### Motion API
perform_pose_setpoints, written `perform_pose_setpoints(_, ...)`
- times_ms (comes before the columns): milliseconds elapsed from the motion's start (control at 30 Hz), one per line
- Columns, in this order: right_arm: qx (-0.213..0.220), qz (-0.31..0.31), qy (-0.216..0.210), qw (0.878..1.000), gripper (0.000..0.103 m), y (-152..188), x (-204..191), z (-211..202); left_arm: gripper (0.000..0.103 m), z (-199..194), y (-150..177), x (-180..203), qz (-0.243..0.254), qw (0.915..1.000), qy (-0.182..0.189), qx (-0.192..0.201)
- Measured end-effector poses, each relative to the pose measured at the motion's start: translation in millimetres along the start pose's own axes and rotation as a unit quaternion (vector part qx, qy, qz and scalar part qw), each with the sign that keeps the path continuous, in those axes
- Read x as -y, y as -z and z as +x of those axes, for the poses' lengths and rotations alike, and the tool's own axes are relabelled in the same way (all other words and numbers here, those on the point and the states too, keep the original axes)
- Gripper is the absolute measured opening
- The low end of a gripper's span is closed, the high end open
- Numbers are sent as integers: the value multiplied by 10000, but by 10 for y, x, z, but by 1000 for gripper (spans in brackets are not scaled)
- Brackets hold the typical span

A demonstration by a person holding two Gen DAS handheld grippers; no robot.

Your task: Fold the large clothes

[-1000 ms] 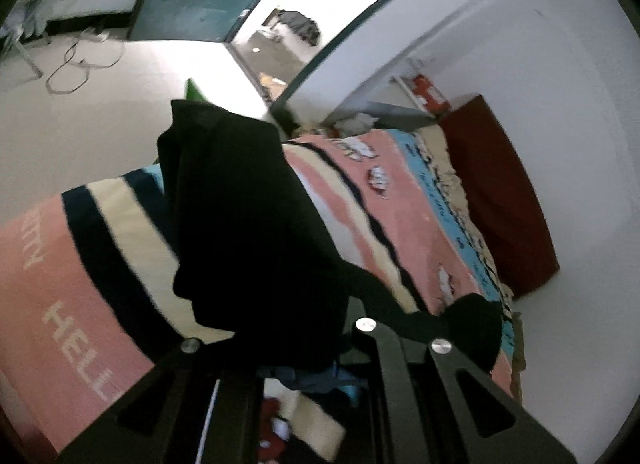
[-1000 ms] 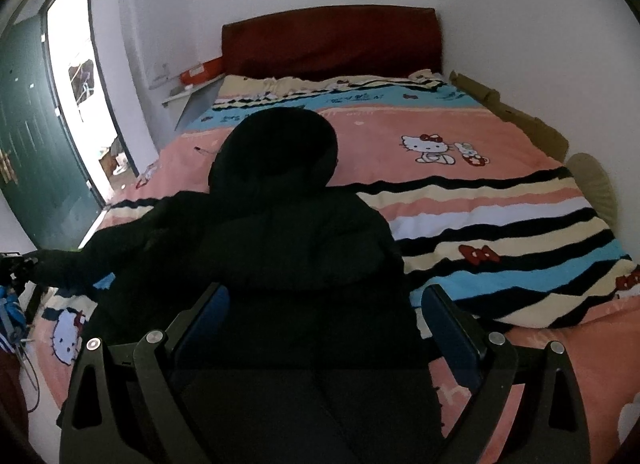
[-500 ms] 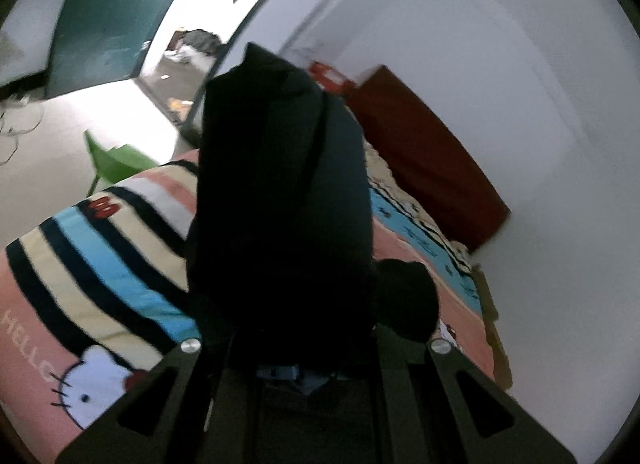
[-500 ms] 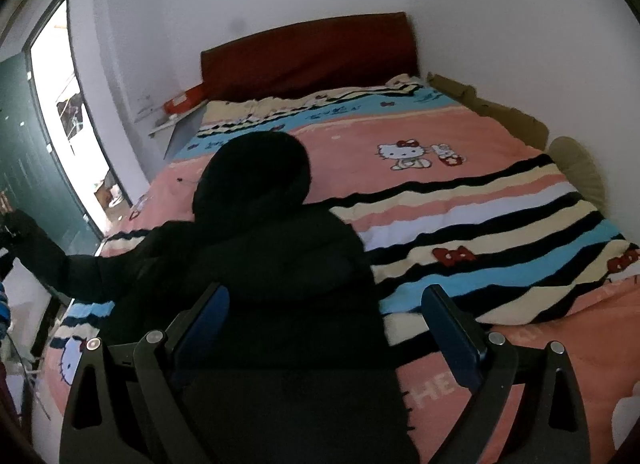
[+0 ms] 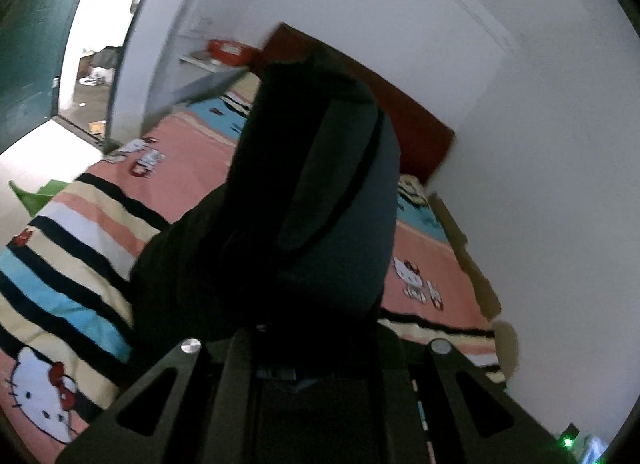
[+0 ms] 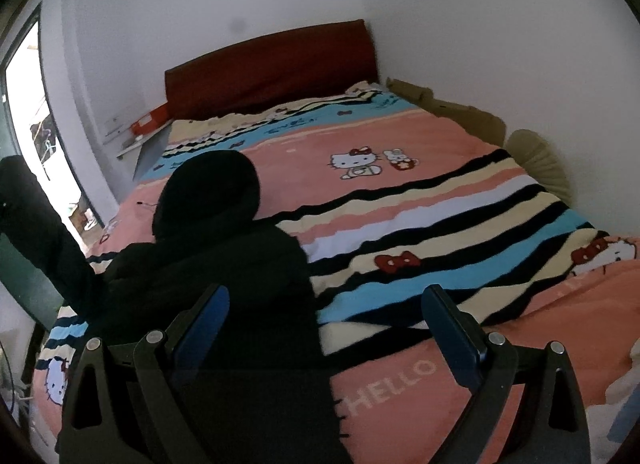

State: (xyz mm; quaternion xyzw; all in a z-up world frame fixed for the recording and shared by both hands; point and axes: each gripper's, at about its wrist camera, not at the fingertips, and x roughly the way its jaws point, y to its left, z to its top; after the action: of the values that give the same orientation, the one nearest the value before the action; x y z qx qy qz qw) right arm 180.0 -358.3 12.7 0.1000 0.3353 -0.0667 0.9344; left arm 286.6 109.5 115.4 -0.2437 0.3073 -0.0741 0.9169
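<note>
In your left wrist view, the black hooded jacket (image 5: 312, 199) fills the middle of the frame: a thick, dark sleeve rises up and away from your left gripper (image 5: 312, 340), with a lighter grey-blue sheen along its right side. The rest of the garment trails down to the left onto the striped Hello Kitty bedspread (image 5: 72, 264). Your left gripper points up across the bed toward the dark red headboard (image 5: 416, 123), and its fingers sit close together with the sleeve bunched between them, so it looks clamped on the fabric, though the dark cloth hides the tips and I can't be fully sure. You have one garment here and one bed.

In your right wrist view, the same jacket (image 6: 224, 264) lies on the left half of the bedspread (image 6: 420, 223), its round hood (image 6: 208, 187) pointing toward the headboard (image 6: 272, 67) and its body spread flat and wrinkled. One sleeve (image 6: 36, 223) is lifted off the bed at the far left, angled up toward the doorway. Your right gripper (image 6: 324, 316) hovers low over the jacket's hem, aimed along the bed; its two blue-padded fingers (image 6: 452, 324) stand wide apart with nothing held between them.
</note>
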Motion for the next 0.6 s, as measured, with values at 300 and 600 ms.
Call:
perform_pose_setpoints(300, 117, 299, 519, 9981, 96, -87, 526, -37, 8, 628, 422, 464, 320, 9978, 132, -557)
perform_pose_setpoints(600, -87, 577, 717, 9957, 96, 54, 850, 111, 8, 1428, 1086, 732, 600, 9898, -14, -1292)
